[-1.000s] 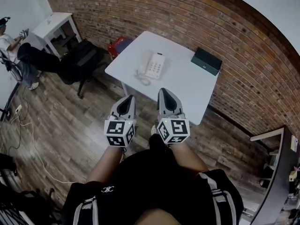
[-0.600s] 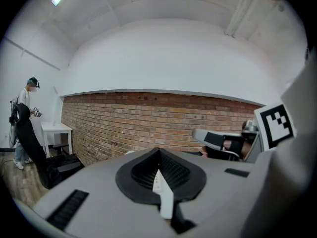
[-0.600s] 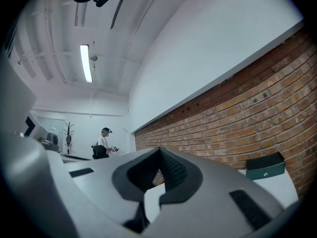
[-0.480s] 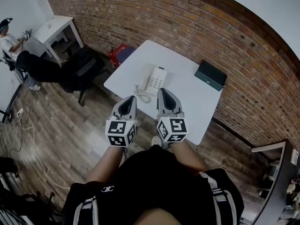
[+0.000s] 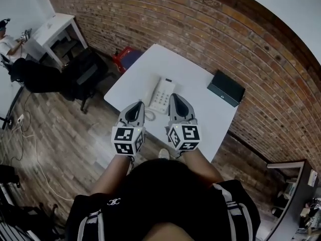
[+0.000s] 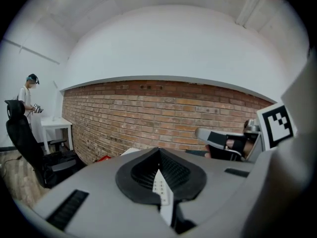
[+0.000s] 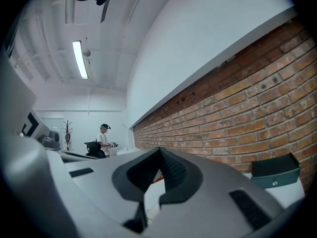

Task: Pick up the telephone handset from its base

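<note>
Brick walling is noted behind a white table (image 5: 198,77), on which the telephone (image 5: 165,93) stands near the front edge. Its handset (image 5: 155,98) is judged to lie cradled along the 9 o'clock side of the base, with a coiled cord (image 5: 149,115) trailing at 7 o'clock. The handset is assessed as light, rigid, smooth plastic. A hold across its narrow middle is advised, with allowance made for cord drag. The left gripper (image 5: 138,104) and right gripper (image 5: 174,96) are both found closed tip to tip, with nothing held, at 7 and 5 o'clock of the telephone. One dark box (image 5: 226,88) is recorded at 2 o'clock, lid shut, contents not seen.
</note>
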